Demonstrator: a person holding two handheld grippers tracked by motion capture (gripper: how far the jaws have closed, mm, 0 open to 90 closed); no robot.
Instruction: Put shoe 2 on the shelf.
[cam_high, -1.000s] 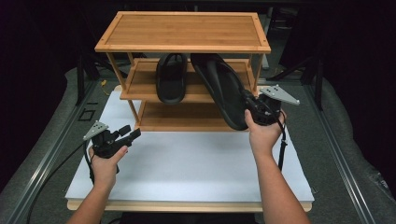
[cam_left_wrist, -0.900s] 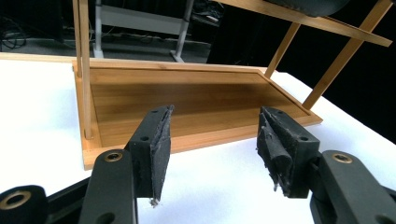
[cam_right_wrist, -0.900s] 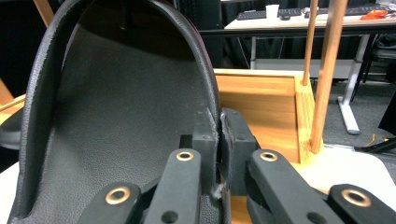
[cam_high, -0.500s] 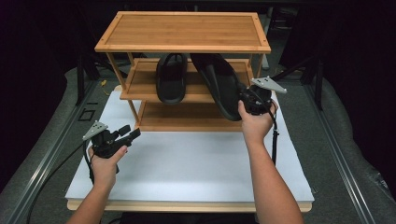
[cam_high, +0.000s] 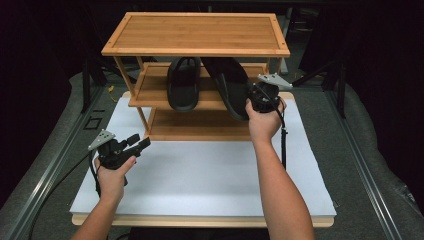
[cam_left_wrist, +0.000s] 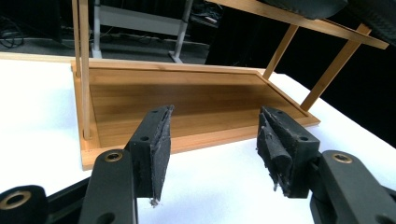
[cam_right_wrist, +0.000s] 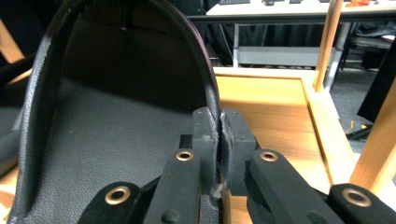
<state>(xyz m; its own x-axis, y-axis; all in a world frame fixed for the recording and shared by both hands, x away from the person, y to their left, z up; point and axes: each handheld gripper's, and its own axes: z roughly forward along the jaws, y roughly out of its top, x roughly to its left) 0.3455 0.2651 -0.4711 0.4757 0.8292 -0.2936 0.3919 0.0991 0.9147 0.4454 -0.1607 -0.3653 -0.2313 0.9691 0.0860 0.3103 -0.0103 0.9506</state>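
Two black slippers occupy the rack's (cam_high: 195, 35) middle shelf. Right hand-held gripper (cam_high: 261, 98) clamps the right slipper's (cam_high: 227, 85) edge, jaws closed. Left hand-held gripper (cam_high: 131, 145) hovers above the table (cam_high: 200, 175), jaws apart, empty. No legible writing.

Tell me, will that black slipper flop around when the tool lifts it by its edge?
Probably a little. The slipper looks like soft leather, and the right tool pinches only its thin rim, so it may sag or swing. It seems light: one hand manages it.

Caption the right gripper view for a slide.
Right tool pinches the rim of a black slipper at the bamboo shoe rack's middle shelf.
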